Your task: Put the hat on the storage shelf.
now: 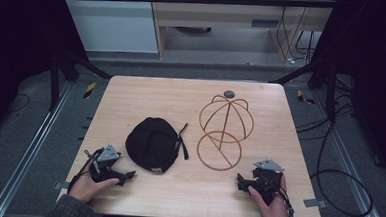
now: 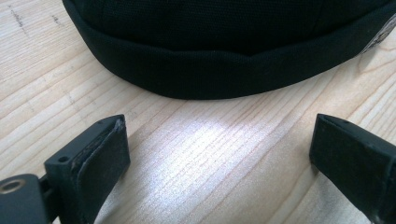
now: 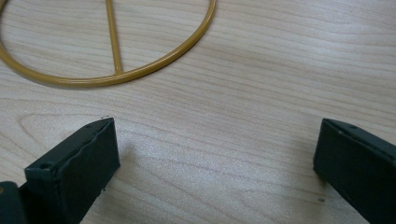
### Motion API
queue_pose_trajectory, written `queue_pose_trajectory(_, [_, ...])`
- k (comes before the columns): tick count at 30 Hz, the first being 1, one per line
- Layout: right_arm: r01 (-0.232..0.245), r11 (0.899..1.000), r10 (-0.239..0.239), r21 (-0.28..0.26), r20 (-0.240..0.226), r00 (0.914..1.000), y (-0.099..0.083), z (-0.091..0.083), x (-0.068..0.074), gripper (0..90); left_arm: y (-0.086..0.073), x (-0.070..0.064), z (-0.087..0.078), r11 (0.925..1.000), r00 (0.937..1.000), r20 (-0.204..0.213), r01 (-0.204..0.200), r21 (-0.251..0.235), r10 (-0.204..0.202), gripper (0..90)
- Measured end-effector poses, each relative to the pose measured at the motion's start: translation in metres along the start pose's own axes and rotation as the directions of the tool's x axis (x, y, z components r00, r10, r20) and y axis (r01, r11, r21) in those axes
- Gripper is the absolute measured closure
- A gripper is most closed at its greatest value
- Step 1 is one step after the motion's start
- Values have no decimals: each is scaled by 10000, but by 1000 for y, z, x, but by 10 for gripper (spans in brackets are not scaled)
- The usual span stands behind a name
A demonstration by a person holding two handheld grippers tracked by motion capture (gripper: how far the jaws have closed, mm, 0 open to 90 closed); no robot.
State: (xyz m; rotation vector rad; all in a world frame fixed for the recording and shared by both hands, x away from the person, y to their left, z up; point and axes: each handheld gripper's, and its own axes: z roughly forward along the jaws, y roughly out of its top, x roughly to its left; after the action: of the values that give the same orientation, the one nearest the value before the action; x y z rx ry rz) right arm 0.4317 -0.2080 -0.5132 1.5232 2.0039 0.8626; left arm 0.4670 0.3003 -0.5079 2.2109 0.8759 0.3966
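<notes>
A black cap (image 1: 152, 144) lies crown up on the wooden table (image 1: 146, 93), left of centre, its strap trailing to the right. Right of it stands a gold wire hat stand (image 1: 225, 130), a dome on a round base ring. My left gripper (image 1: 130, 175) rests near the front left edge, open, jaws pointing toward the cap. In the left gripper view the cap's black brim (image 2: 219, 70) sits just beyond the open gripper (image 2: 219, 154). My right gripper (image 1: 239, 179) lies at the front right, open. The stand's base ring (image 3: 140, 70) shows beyond my right gripper (image 3: 217, 158).
A small dark round disc (image 1: 229, 94) sits at the table's far edge behind the stand. Metal rails and black cables run along the floor on both sides. Bare wood lies between the two grippers at the front.
</notes>
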Motion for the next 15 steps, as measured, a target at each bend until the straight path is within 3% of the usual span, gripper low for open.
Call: queue_pose_trajectory(15, [-15,10000,15,-1,3,10000,0,0,0,4,0,-2,-2,9997,9999,121,-95,207,93,25])
